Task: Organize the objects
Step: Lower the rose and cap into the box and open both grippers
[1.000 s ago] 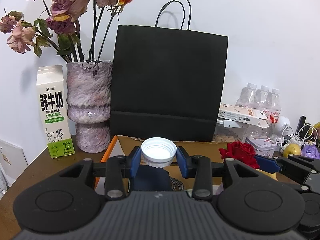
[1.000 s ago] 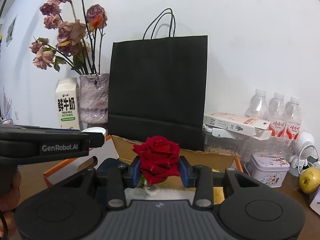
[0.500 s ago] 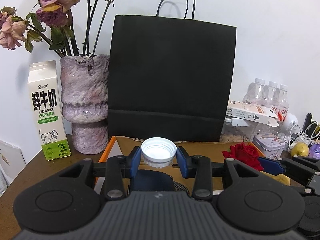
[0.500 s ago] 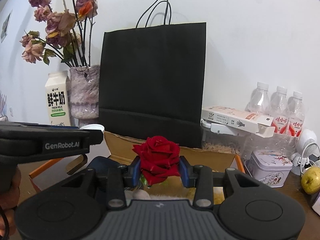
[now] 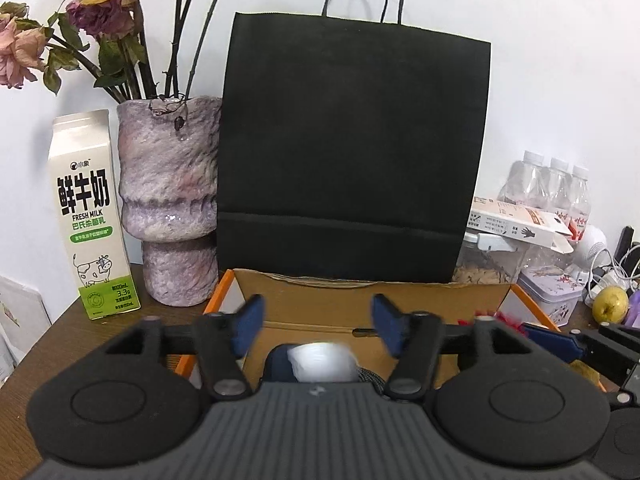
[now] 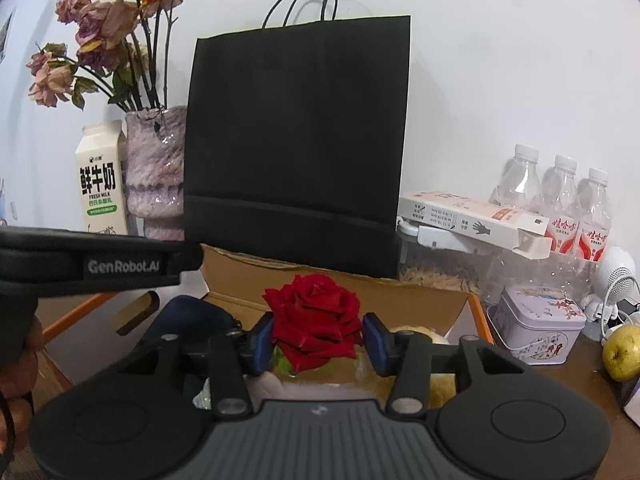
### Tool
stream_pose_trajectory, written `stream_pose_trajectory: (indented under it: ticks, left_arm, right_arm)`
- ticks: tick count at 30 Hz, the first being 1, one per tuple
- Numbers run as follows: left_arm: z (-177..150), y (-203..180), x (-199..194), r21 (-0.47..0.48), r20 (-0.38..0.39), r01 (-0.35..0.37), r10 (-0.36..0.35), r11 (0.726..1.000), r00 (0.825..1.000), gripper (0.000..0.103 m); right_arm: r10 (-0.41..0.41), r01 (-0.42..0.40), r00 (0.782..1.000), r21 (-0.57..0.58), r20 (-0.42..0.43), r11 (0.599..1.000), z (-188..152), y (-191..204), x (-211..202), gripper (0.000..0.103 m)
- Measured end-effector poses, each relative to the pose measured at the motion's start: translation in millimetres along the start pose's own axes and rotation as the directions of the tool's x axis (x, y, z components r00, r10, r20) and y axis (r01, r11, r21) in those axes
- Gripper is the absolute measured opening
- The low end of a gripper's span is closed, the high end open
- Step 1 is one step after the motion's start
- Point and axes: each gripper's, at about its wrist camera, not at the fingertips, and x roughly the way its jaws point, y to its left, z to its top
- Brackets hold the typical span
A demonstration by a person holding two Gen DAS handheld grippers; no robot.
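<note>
My left gripper (image 5: 318,322) is open above the orange-edged cardboard box (image 5: 360,292). A white bottle cap (image 5: 322,366) shows blurred below the fingers, over a dark blue item (image 5: 276,364) in the box. My right gripper (image 6: 318,342) is shut on a red rose (image 6: 316,316) and holds it over the same box (image 6: 432,300). The left gripper's body (image 6: 92,264) shows at the left of the right wrist view. The rose's edge (image 5: 466,322) and the right gripper's blue fingertip (image 5: 550,338) show at the right of the left wrist view.
A black paper bag (image 5: 352,152) stands behind the box. A vase of dried roses (image 5: 172,208) and a milk carton (image 5: 90,232) stand to the left. Water bottles (image 6: 560,204), a flat white carton (image 6: 472,218), a tin (image 6: 536,328) and a yellow-green fruit (image 6: 622,352) are on the right.
My left gripper has opened and let go of the white cap, which has dropped toward the box. Both grippers have moved forward. The right one still holds the rose.
</note>
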Motion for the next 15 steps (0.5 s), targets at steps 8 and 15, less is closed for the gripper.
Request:
stream_pose_trajectory:
  ticks: [8,15]
  left_arm:
    - [0.2,-1.6,-2.5,0.006,0.022,-0.039,0.039,0.999,0.999,0.103]
    - [1.2,-0.9,-5.2,0.000,0.023,-0.035,0.035,0.999,0.999,0.103]
  right_arm:
    - [-0.043,0.043,0.999,0.000,0.017,0.999,-0.8,0.2,-1.9,0.097]
    - [-0.039,0.039,0.999,0.017,0.024,0.999,-1.2,-1.4,-4.2,0.103]
